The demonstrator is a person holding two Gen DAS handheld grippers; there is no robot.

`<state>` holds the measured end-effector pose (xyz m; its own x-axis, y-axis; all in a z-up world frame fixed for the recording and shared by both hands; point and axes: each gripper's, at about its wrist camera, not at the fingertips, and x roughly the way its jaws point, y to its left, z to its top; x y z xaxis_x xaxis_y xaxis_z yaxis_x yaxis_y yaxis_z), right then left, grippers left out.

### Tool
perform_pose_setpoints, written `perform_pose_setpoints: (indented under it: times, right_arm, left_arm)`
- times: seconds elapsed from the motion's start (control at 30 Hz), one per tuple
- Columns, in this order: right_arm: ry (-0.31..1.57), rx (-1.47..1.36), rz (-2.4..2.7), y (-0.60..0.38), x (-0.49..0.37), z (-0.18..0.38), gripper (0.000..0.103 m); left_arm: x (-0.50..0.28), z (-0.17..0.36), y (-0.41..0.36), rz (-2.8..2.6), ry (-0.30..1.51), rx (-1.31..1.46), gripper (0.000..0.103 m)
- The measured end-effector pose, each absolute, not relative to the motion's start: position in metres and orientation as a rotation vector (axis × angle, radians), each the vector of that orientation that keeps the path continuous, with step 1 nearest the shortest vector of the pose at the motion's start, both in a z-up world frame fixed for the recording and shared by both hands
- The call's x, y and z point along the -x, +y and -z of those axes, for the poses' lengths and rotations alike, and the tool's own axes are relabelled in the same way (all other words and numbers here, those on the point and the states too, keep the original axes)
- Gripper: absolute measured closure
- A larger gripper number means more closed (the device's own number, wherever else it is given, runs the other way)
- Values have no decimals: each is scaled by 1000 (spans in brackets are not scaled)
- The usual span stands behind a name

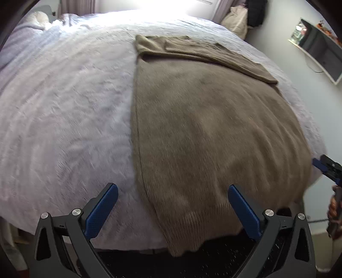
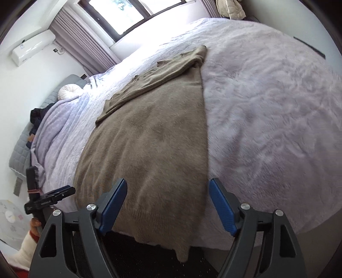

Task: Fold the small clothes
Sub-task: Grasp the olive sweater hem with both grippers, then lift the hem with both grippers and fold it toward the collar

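Note:
A brown knit sweater [image 1: 203,128] lies flat on a pale lilac fluffy bedspread [image 1: 64,119], with one sleeve folded across its upper part [image 1: 213,55]. Its ribbed hem hangs over the near bed edge. My left gripper [image 1: 172,198] is open and empty, above the hem's left corner. My right gripper [image 2: 167,193] is open and empty, above the hem [image 2: 162,224] of the same sweater [image 2: 149,132]. The right gripper also shows at the right edge of the left wrist view [image 1: 327,169], and the left gripper at the lower left of the right wrist view [image 2: 51,198].
The bedspread [image 2: 267,107] covers a wide bed. Pillows [image 1: 38,18] and dark clothes [image 2: 37,115] lie at the bed's head. A shelf with a dark box [image 1: 320,49] is on the wall. A window with curtains [image 2: 119,15] and an air conditioner [image 2: 32,47] are behind the bed.

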<state>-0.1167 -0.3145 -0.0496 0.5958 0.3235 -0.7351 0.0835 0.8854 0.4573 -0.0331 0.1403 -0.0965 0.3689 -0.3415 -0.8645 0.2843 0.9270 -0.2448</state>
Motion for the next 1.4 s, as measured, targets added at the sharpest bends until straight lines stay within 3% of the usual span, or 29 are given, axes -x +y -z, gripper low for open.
perform_pose_setpoints:
  times: [0.27,0.67,0.77,0.83,1.1,1.17,1.2,1.23,1.27,1.33,1.4]
  right_arm:
    - [1032,-666,-414,-328,132,93,21]
    - [999,-775,-561,-317,119,114,22]
    - [1022,-774,-536,-313,115,118,32]
    - [1038,-775,-512,-315,115,122,46]
    - [1065,-803,-526,-310,113,132,48]
    - [1070,-794,-521,-307,111,128,49]
    - [1071,-780,-520,-306,111,126,60]
    - [1070,-762,-520,-305,111,124,78]
    - [1064,-751,-516,-302,112,122,86]
    - [1027,-778,-540,-302,113,117,94]
    - [970,-830,-579,-304,116,110,95]
  left_arm:
    - [46,110,143,595,1142,166,0]
    - [56,113,104,617,1133,77,0]
    - [58,112,102,621,1130,109,7]
    - [60,115,104,620,1142,121,13]
    - [62,120,104,606,1168,139,14]
    - [62,119,102,581,1163,137,33]
    - [61,119,101,568,1168,129,50]
    - [59,119,101,560,1178,124,73]
    - [57,121,102,566,1196,133,82]
    - [52,125,112,601,1223,237,88]
    - [47,125,123,630,1227,381,89]
